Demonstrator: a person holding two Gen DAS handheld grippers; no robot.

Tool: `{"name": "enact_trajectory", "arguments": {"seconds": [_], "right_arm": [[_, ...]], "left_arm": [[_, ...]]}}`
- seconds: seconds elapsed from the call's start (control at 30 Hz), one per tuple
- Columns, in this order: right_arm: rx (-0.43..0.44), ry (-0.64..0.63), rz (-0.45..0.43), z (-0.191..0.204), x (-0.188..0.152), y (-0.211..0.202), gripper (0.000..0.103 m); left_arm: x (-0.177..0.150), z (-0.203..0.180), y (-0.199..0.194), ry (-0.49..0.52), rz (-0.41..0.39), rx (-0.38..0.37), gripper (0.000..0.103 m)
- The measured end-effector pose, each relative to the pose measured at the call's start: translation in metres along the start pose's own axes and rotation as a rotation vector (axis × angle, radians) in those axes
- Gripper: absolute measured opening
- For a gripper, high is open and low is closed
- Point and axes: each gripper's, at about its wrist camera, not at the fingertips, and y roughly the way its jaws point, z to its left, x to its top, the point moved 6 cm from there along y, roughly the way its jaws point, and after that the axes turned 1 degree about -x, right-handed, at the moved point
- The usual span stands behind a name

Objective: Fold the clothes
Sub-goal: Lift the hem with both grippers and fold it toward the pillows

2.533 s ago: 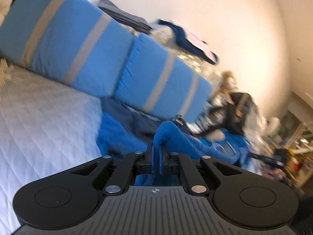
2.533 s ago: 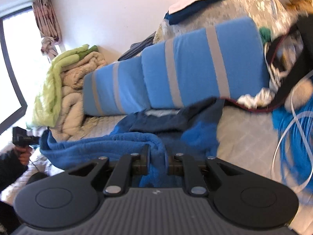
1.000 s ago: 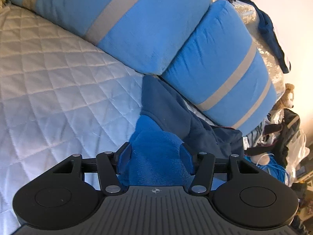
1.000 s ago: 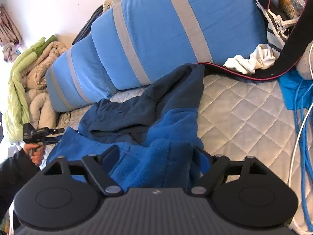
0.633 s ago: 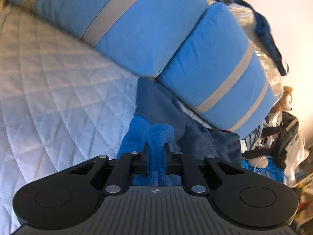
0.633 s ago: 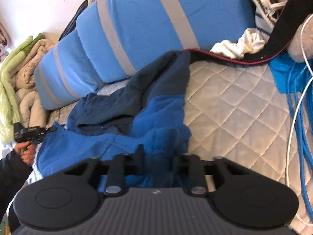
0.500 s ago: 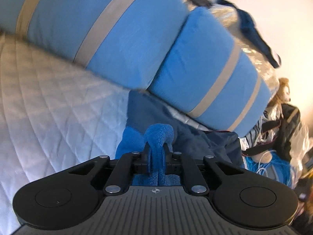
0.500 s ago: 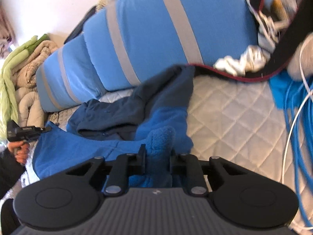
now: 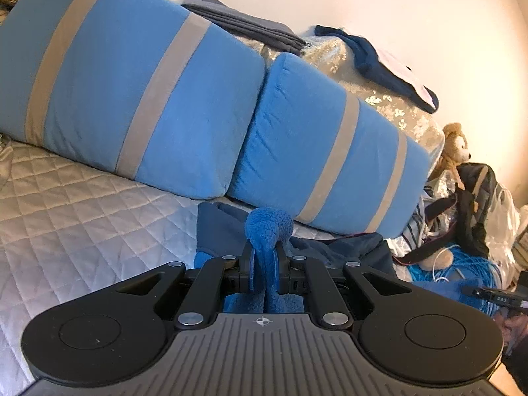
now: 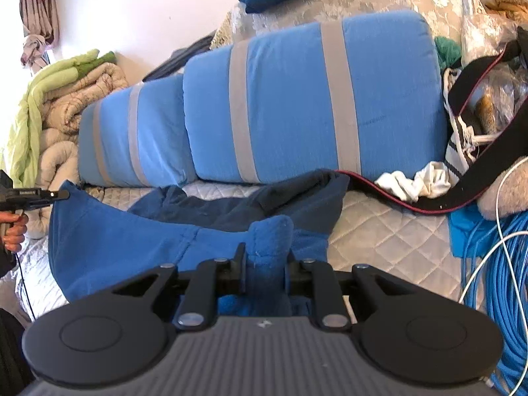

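On the white quilted bed [image 9: 82, 204], both the left claw [image 9: 264, 257] and right claw [image 10: 264, 260] have just pinched shut on the soft blue fleece jacket [image 10: 132, 241], lifting its edge for folding.

The garment [image 10: 138, 237] lies on the quilt [image 9: 82, 217], in front of two cushions [image 9: 142, 99] set side by side. Folded clothes [image 9: 244, 29] rest behind and above the cushions. In the right wrist view, a blanket pile [image 10: 62, 105] sits left of the cushions; a strap [image 10: 462, 191] and cable coil [image 10: 495, 280] lie to the right. In the left wrist view, a plush toy [image 9: 453, 148] sits right of the cushions, above a bag [image 9: 475, 208].
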Motion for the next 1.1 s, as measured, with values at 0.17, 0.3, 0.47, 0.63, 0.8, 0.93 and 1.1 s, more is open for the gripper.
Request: {"name": "enact_trajectory", "arguments": {"seconds": [0.17, 0.3, 0.47, 0.63, 0.8, 0.93, 1.1], "right_arm": [[0.000, -0.032, -0.031, 0.005, 0.016, 0.000, 0.020], [-0.018, -0.045, -0.041, 0.003, 0.033, 0.012, 0.019], [-0.038, -0.051, -0.039, -0.005, 0.057, 0.039, 0.019], [-0.053, -0.012, -0.037, -0.024, 0.083, 0.078, 0.018], [-0.067, 0.002, -0.019, -0.040, 0.101, 0.119, 0.018], [-0.084, 0.021, -0.009, -0.054, 0.110, 0.149, 0.018], [-0.111, 0.038, 0.028, -0.069, 0.103, 0.186, 0.018]], "left_arm": [[0.012, 0.001, 0.002, 0.001, -0.022, 0.018, 0.009], [0.027, 0.004, 0.014, 0.009, -0.038, 0.043, 0.008], [0.046, 0.008, 0.044, 0.004, -0.048, 0.086, 0.008], [0.064, 0.021, 0.080, -0.024, -0.061, 0.115, 0.008], [0.076, 0.034, 0.115, -0.037, -0.059, 0.139, 0.008], [0.080, 0.046, 0.141, -0.050, -0.042, 0.166, 0.008], [0.057, 0.063, 0.178, -0.023, 0.032, 0.248, 0.008]]}}
